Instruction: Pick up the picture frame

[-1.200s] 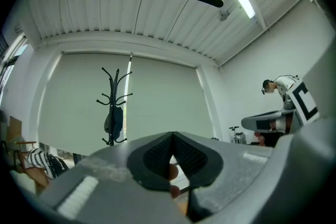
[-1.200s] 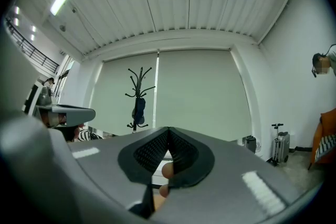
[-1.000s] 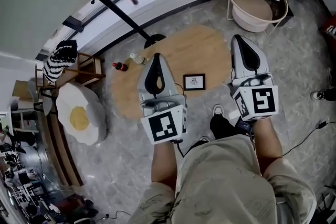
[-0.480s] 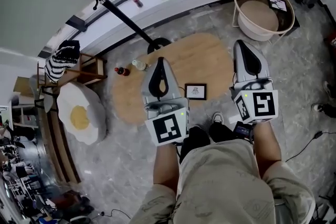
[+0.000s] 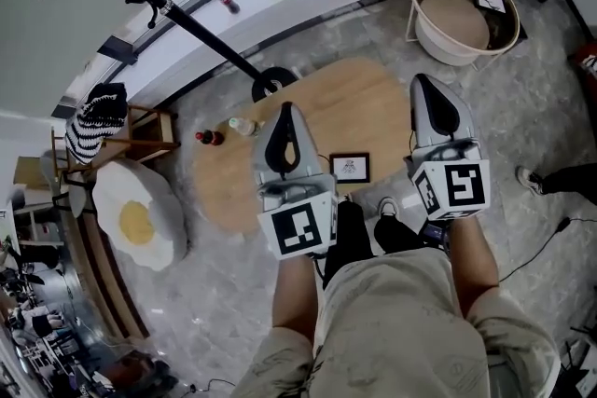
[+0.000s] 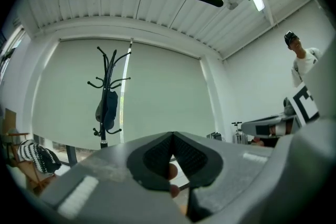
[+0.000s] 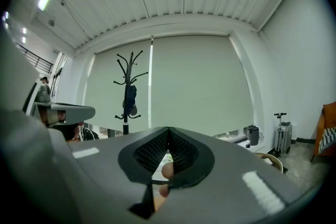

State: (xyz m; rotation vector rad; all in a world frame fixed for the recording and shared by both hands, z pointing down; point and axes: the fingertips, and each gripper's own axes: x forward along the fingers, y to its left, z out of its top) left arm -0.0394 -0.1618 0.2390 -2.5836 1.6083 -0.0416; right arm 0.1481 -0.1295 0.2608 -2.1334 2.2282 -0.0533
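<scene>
Pointing level, the left hand-held gripper (image 5: 286, 110) and right hand-held gripper (image 5: 425, 81) flank the picture frame (image 5: 350, 167), both clenched empty.

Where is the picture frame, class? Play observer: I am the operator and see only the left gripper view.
Observer: The picture frame lies flat on the oval wooden top, between the left gripper and the right gripper in the head view.
Operator: Are the right gripper's tongs open?
Observer: No, shut, with nothing held.
Operator: What else is on that top?
Observer: A dark bottle and a clear bottle near its left edge.
</scene>
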